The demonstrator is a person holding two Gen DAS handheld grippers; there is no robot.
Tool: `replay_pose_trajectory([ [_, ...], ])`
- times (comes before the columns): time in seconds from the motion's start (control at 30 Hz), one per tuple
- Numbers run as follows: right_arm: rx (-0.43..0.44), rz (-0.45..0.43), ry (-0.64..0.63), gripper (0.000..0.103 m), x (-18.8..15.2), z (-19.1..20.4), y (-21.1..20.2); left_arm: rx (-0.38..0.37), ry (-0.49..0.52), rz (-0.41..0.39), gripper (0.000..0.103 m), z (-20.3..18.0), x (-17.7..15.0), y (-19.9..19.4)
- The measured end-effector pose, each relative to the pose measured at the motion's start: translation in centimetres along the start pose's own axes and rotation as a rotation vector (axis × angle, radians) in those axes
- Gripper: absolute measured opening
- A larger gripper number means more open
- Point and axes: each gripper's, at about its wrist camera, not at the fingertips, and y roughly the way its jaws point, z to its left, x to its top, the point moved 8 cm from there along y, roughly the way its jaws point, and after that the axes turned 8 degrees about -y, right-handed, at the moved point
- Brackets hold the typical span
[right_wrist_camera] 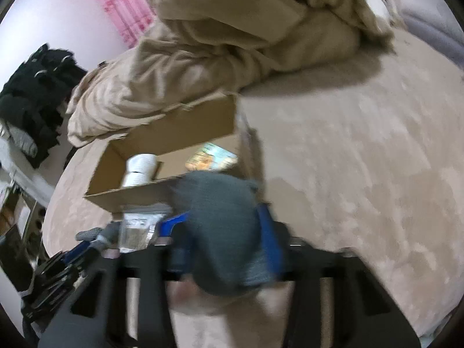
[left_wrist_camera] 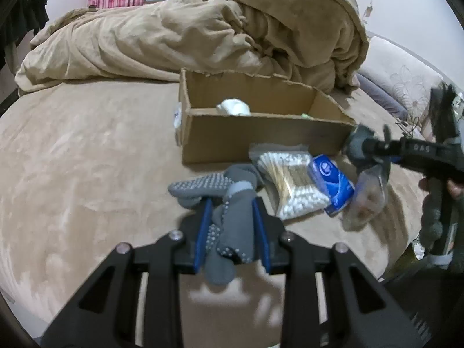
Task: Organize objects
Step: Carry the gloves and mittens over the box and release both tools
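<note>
L tongs (left_wrist_camera: pixel 232 203) clamp grey socks (left_wrist_camera: pixel 232 226), R tongs (right_wrist_camera: pixel 223 220) clamp sock bundle (right_wrist_camera: pixel 217 203)

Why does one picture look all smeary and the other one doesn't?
The right wrist view is smeared by motion: the cardboard box and the gray sock in the right claw look streaky. The left wrist view is sharper: the dotted sock in the left claw shows clearly, only the other claw at its right edge blurs. Both fisheye views bend the bed round.

Grey dotted socks (left_wrist_camera: pixel 229 220) lie before the open cardboard box (left_wrist_camera: pixel 261 136).
</note>
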Motion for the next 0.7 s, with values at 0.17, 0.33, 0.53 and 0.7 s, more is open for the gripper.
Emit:
replay_pose_trajectory([
  [0.17, -0.043, -0.084, -0.083, 0.031, 1.2, 1.4, -2.9, -0.028, -0.016, -0.023, 0.026, -0.4, 0.8, -1.5],
  [0.33, -0.061, -0.180, -0.145, 0.030, 3.8, 3.6, -6.5, -0.028, 0.019, -0.043, 0.021, -1.2, 1.8, -2.5],
  [0.53, -0.042, -0.220, -0.190, 0.031, 5.3, 5.3, -8.3, 0.029, 0.051, 0.144, 0.042, -0.3, -1.2, 1.5],
  [0.7, -0.019, -0.196, -0.177, 0.031, 4.6, 5.1, -7.8, 0.074, 0.081, 0.163, 0.054, 0.0, -2.5, 3.7],
])
